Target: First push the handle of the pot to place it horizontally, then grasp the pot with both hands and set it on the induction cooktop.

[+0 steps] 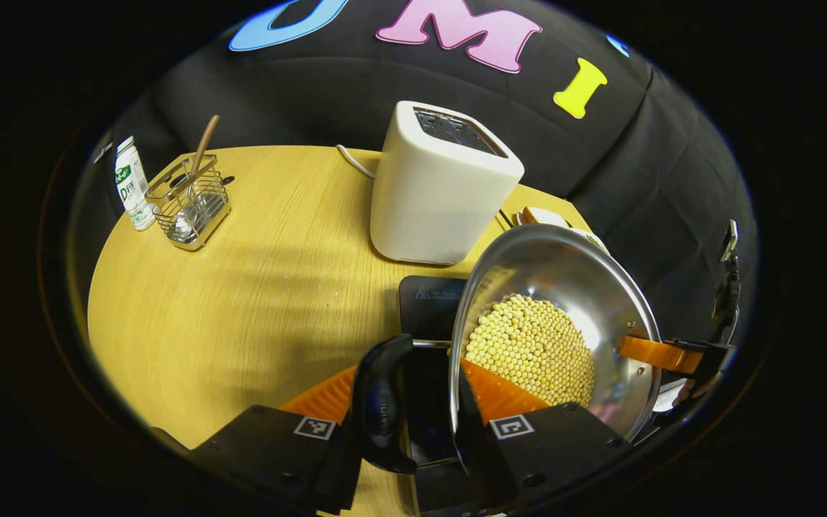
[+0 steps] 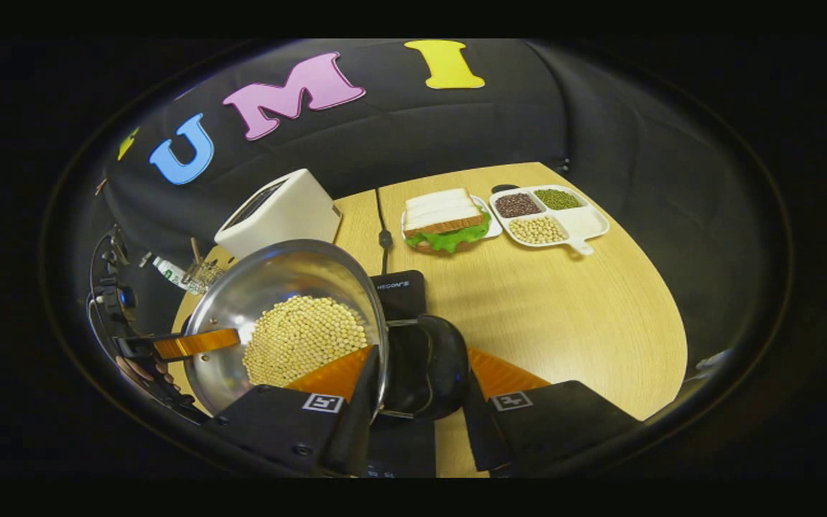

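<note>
A steel pot (image 1: pixel 586 280) (image 2: pixel 270 280) holding yellow beans (image 1: pixel 528 345) (image 2: pixel 306 334) hangs tilted over the black induction cooktop (image 1: pixel 431 298) (image 2: pixel 400 291). My left gripper (image 1: pixel 408 368) is shut across the pot's black side handle (image 1: pixel 381 402) and rim, one finger inside the wall. My right gripper (image 2: pixel 421 352) is shut the same way on the opposite black handle (image 2: pixel 431 366). Each gripper also shows across the pot in the other's view: the right gripper (image 1: pixel 679 355) and the left gripper (image 2: pixel 191 343), with a hand behind it.
A white toaster (image 1: pixel 442 187) (image 2: pixel 281 208) stands just behind the cooktop on the wooden table (image 1: pixel 241 301). A wire basket with a spoon (image 1: pixel 191 201) and a small bottle (image 1: pixel 132 183) sit far left. A sandwich plate (image 2: pixel 446 219) and a divided tray (image 2: pixel 586 224) of beans lie far right.
</note>
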